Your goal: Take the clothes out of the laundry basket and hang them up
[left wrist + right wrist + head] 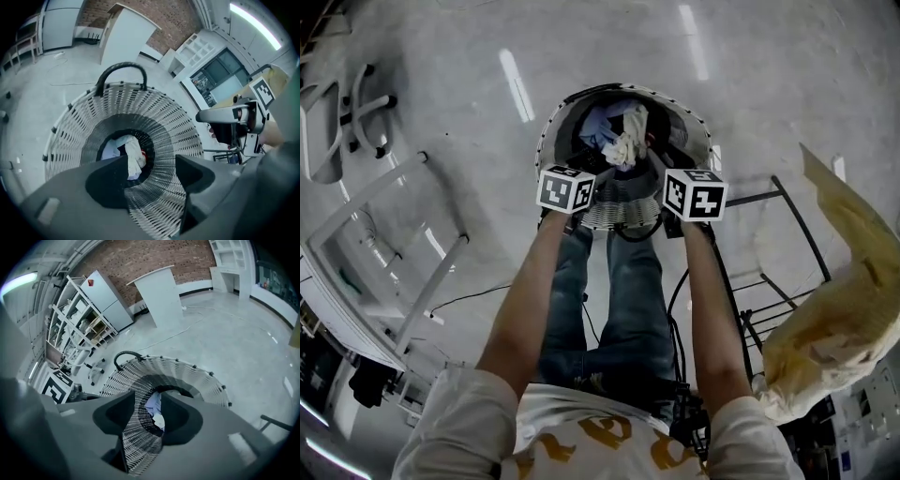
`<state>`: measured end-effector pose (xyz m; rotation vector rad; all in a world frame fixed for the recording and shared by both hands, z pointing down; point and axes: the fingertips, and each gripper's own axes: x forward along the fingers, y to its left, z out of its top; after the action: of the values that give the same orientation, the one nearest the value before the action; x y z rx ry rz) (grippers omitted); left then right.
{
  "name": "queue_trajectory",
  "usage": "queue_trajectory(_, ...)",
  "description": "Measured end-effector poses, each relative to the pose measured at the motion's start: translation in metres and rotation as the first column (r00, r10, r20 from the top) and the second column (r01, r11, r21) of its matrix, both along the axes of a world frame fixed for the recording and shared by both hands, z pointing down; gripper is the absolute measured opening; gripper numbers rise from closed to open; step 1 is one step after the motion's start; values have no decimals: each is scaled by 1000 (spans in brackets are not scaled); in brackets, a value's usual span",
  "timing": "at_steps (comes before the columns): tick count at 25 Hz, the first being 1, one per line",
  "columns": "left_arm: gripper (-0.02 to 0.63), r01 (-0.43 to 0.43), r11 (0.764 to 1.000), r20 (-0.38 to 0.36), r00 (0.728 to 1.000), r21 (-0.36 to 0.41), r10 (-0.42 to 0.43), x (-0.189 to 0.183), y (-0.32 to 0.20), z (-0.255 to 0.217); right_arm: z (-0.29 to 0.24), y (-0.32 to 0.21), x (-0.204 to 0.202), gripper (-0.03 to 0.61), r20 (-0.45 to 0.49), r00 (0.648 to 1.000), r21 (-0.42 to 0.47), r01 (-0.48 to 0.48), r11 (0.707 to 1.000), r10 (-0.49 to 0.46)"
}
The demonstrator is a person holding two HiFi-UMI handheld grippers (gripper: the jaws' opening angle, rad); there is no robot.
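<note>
Right gripper point(149, 397) pinches the white woven basket's point(187, 369) near wall at mid-frame; left gripper point(151, 161) straddles it, jaws apart, with crumpled clothes point(619, 131) inside.

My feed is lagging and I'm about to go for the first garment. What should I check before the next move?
1. Clothes within reach: ok. The clothes lie in the bottom of the open basket.
2. Left gripper open: ok. Its jaws are apart, astride the basket's near wall.
3. Right gripper free: cannot tell. The wall fills its narrower gap.
4. Garment held: not ok. Neither gripper has cloth.
5. Hanging place: ok. A black frame stands at the right, beside yellow cloth.
</note>
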<state>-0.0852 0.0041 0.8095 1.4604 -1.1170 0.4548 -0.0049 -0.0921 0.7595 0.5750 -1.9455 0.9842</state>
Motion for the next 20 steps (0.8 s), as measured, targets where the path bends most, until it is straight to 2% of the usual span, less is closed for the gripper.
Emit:
queue_trajectory(5, 321, 74, 996, 28, 997, -60, -72, -1, 10, 46, 52, 6, -1, 202, -11, 1000, -79, 7, 997, -8)
queue_trajectory(8, 321, 99, 991, -8, 995, -89, -100, 10, 12, 73, 80, 4, -5, 206, -29, 999, -110, -20, 994, 17)
queue_trajectory(10, 321, 113, 987, -40, 992, -110, -118, 18, 11, 92, 95, 0, -10, 204, -43, 999, -100, -26, 995, 22)
queue_trajectory(14, 321, 106, 984, -60, 992, -141, -115, 30, 9, 121, 130, -1, -20, 212, -70, 997, -129, -32, 991, 23)
queue_trajectory(20, 321, 109, 975, -64, 990, -191, -123, 40, 9, 167, 187, 8, -18, 215, -123, 991, -168, 38, 985, -59)
